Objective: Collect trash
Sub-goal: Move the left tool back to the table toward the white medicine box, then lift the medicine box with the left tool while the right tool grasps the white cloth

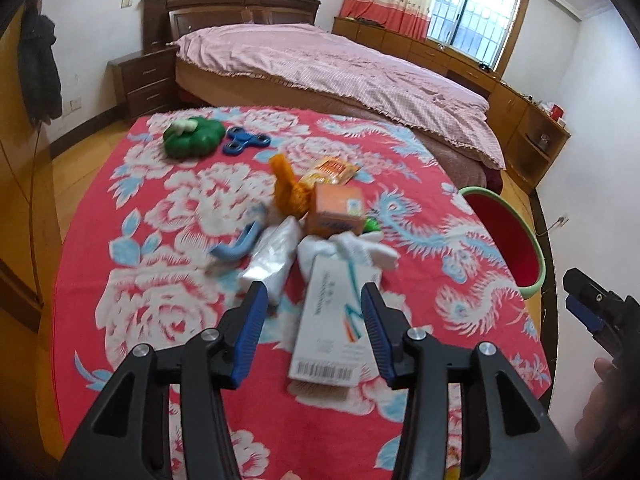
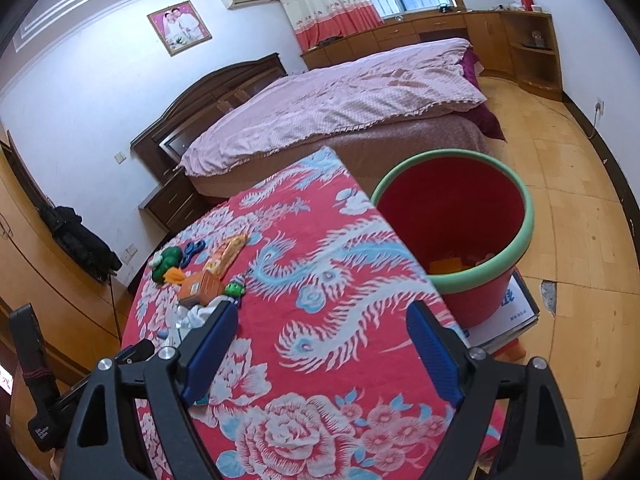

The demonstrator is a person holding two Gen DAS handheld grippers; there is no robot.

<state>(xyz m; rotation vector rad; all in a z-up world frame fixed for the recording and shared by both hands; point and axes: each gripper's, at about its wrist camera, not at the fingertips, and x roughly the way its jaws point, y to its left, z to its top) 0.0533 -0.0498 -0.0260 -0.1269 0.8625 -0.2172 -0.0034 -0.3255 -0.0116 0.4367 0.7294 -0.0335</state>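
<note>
Bed (image 1: 340,64) with pink quilted cover fills the back of the room, dark wood headboard behind it. Table (image 1: 160,208) in front wears a red cloth with white peonies and pale blue phoenix print. Red plastic bucket (image 2: 452,216), green rim, stands just beside the table's edge on a white box with blue print, unreadable; some orange scraps lie at its bottom.

Trash pile sits mid-table: long white carton (image 1: 332,328) with barcode at its near end and a line of text too blurred to read, orange carton (image 1: 336,212), crumpled white wrappers (image 1: 272,264), orange net bag (image 1: 292,188), yellow snack packet (image 1: 332,170). Green pumpkin-shaped toy (image 1: 192,136) and blue fidget spinner (image 1: 246,140) lie apart at the far side.

Left gripper (image 1: 314,294) roughly half open, pads ribbed blue; white carton lies between the jaws, not pressed. Right gripper (image 2: 320,328) spread wide over bare cloth, nothing in it, pile off to its left, bucket ahead to the right.
</note>
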